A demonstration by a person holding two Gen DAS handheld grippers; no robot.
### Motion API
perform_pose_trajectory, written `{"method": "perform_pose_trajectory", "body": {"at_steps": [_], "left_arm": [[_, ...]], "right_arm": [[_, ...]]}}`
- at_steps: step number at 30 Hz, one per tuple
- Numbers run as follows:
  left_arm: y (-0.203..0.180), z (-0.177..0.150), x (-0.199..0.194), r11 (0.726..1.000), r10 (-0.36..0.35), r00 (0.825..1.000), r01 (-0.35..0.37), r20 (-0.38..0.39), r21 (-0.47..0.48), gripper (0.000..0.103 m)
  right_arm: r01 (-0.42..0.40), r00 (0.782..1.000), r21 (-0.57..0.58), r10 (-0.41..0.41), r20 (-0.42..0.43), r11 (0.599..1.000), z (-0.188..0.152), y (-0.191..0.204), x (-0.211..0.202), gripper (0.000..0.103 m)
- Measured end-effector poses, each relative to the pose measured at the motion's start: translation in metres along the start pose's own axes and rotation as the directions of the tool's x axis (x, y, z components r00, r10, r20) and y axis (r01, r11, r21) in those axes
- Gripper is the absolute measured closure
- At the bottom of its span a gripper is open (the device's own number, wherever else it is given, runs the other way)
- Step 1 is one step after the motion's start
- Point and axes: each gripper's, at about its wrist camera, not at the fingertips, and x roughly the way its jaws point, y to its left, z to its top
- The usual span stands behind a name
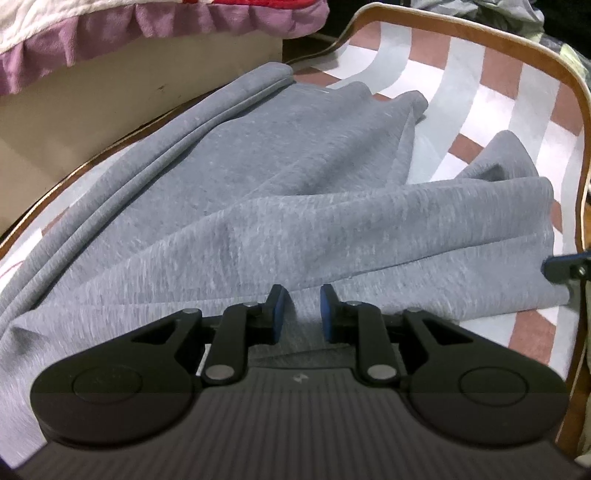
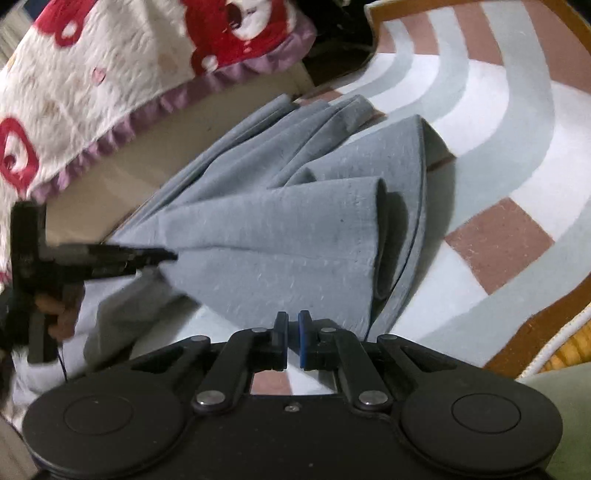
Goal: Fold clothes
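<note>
Left wrist view, nearest first: the left gripper (image 1: 302, 314) shows ribbed black housing, two round discs and blue-padded fingers (image 1: 277, 314). The jaws stand apart, with a raised pleat of grey cloth running into the gap between them; whether the pads actually pinch it cannot be told. Beyond lies the grey garment (image 1: 258, 206), a soft heathered knit, rumpled into long ridges that fan from 6 o'clock toward 12, its doubled edge seamed along the 10 o'clock side. It rests on a rug (image 1: 480, 96) of short pile with curved pale grey, white and dusty-pink bands inside a tan border. At 3 o'clock a dark tip of the right gripper (image 1: 565, 267) pokes in at the frame's edge. Farthest, at 11 o'clock, a fleecy blanket (image 1: 110, 33) with a purple ruffle hangs over a beige box-like side.

Right wrist view adds what the first hides: the right gripper (image 2: 293, 341) has its blue pads nearly together with a thin gap and nothing between them, set just short of the garment's (image 2: 280, 236) near hem. Here the cloth forms rolled, cone-like folds. At 9 o'clock the left gripper (image 2: 155, 256) reaches into the cloth's edge, a hand (image 2: 59, 314) on its handle. The blanket's (image 2: 110, 74) white plush carries red shapes.
</note>
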Motion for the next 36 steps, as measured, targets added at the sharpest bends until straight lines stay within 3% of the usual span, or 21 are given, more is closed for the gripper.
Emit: {"method": "perform_pose_trajectory", "body": {"at_steps": [1, 3, 6, 10, 17, 21, 22, 23, 24, 28, 33, 36], "left_arm": [[0.000, 0.000, 0.000, 1.000, 0.001, 1.000, -0.001, -0.002, 0.003, 0.082], [-0.001, 0.000, 0.000, 1.000, 0.002, 1.000, -0.002, -0.002, 0.012, 0.082], [0.000, -0.002, 0.000, 1.000, 0.001, 1.000, -0.001, 0.003, 0.007, 0.082], [-0.002, -0.001, -0.001, 1.000, 0.005, 1.000, -0.005, 0.002, 0.013, 0.082], [-0.001, -0.002, -0.002, 1.000, 0.004, 1.000, -0.004, 0.007, 0.004, 0.082], [-0.002, -0.003, -0.001, 1.000, 0.013, 1.000, -0.013, 0.006, 0.008, 0.082], [-0.002, -0.002, -0.001, 1.000, 0.016, 1.000, -0.016, 0.004, 0.006, 0.082], [-0.003, -0.002, 0.000, 1.000, 0.019, 1.000, -0.019, 0.002, 0.004, 0.082], [-0.004, -0.002, 0.000, 1.000, 0.024, 1.000, -0.024, -0.005, 0.007, 0.082], [-0.007, 0.026, -0.019, 0.993, 0.031, 0.991, -0.016, -0.128, 0.121, 0.082], [0.008, 0.075, -0.097, 0.971, 0.088, 0.983, -0.048, -0.162, 0.236, 0.081], [0.020, 0.077, -0.120, 0.956, 0.131, 0.982, -0.088, -0.137, 0.281, 0.079]], "right_arm": [[0.040, 0.999, 0.013, -0.041, 0.010, 0.999, 0.001, -0.002, 0.000, 0.089], [0.033, 0.999, 0.018, -0.034, 0.032, 0.999, -0.001, -0.005, -0.005, 0.088], [0.073, 0.996, -0.008, -0.073, 0.048, 0.997, -0.003, -0.001, -0.007, 0.071], [0.094, 0.996, 0.008, -0.094, 0.011, 0.996, -0.010, -0.002, -0.006, 0.071], [0.035, 0.998, 0.098, -0.040, 0.052, 0.995, -0.007, -0.014, 0.000, 0.071], [0.041, 0.996, 0.072, -0.047, 0.081, 0.997, -0.002, -0.010, 0.010, 0.065], [0.039, 0.995, 0.060, -0.044, 0.089, 0.997, -0.001, -0.008, 0.013, 0.066], [0.045, 0.995, 0.031, -0.048, 0.089, 0.998, -0.001, -0.005, 0.015, 0.072], [0.052, 0.995, 0.000, -0.052, 0.087, 0.999, -0.001, -0.003, 0.018, 0.097], [0.074, 0.992, -0.132, -0.059, 0.115, 0.988, 0.007, 0.012, 0.016, 0.098], [0.024, 0.969, -0.277, 0.046, 0.244, 0.961, 0.061, 0.038, -0.028, 0.098], [0.035, 0.951, -0.353, 0.078, 0.300, 0.935, 0.100, 0.058, -0.041, 0.098]]}}
